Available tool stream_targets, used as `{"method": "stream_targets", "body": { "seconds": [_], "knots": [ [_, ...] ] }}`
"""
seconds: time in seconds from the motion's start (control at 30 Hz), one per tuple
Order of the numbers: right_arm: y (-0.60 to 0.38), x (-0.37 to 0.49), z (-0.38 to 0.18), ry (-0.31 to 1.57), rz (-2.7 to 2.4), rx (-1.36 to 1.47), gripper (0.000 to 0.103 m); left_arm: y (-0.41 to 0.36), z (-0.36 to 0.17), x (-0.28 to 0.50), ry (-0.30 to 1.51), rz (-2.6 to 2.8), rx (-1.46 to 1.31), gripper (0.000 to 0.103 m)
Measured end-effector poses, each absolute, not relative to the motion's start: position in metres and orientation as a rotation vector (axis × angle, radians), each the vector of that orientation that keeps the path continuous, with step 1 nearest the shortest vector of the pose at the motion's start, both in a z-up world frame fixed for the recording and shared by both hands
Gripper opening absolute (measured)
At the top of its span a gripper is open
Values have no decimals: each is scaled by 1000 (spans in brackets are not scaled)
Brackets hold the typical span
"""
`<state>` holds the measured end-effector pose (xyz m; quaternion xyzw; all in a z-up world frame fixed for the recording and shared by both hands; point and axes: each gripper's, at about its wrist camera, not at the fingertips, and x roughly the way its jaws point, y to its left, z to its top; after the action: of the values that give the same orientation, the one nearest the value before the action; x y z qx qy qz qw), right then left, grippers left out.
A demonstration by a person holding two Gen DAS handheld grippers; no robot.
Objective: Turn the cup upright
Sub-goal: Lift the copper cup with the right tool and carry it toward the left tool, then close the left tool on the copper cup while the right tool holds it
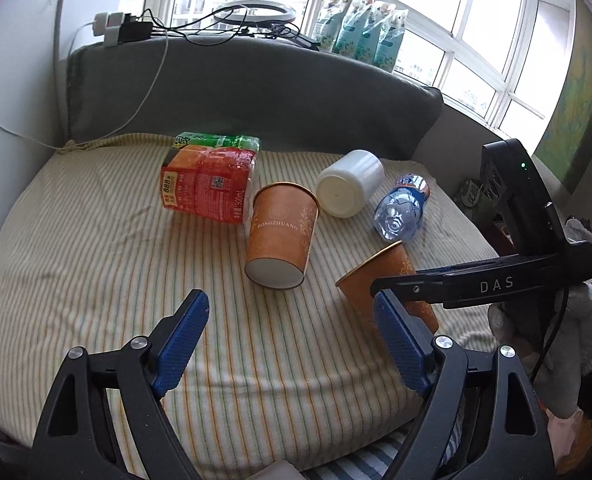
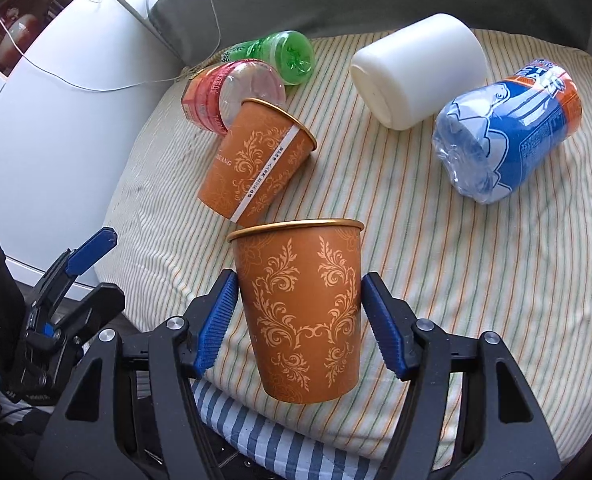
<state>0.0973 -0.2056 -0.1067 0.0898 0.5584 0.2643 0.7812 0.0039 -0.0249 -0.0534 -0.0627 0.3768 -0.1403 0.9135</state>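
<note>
An orange paper cup with gold scrollwork (image 2: 299, 312) sits between the pads of my right gripper (image 2: 297, 312), rim up, held above the striped cushion; the gripper is shut on its sides. In the left wrist view this cup (image 1: 379, 280) shows tilted behind the right gripper's black finger. A second orange cup (image 1: 280, 234) lies on its side in the cushion's middle, base toward me; it also shows in the right wrist view (image 2: 256, 160). My left gripper (image 1: 292, 340) is open and empty, low over the cushion's near edge.
A white cup (image 1: 349, 188) lies on its side behind the orange cup. A blue-labelled bottle (image 1: 401, 208) lies to its right, a red-labelled bottle (image 1: 208, 184) and a green one (image 1: 220, 142) to the left. A grey backrest (image 1: 256, 92) bounds the striped cushion (image 1: 96, 260).
</note>
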Motion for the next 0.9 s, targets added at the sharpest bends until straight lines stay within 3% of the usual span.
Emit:
{"method": "stream_targets", "body": {
  "seconds": [0.1, 0.17, 0.37, 0.63, 0.9],
  "knots": [
    [-208, 100, -110, 1209, 574, 206, 70, -30, -54, 4, 781, -292, -121, 85],
    [-209, 100, -109, 1204, 569, 198, 81, -33, -53, 4, 787, -294, -117, 85],
    [-220, 92, -95, 1129, 576, 177, 81, -43, -54, 10, 835, -321, -168, 85],
    [-264, 72, -82, 1045, 528, 221, 81, -51, -80, 34, 1015, -357, -454, 85],
    [-298, 54, -79, 999, 493, 229, 81, -60, -93, 50, 1072, -329, -629, 85]
  ]
}}
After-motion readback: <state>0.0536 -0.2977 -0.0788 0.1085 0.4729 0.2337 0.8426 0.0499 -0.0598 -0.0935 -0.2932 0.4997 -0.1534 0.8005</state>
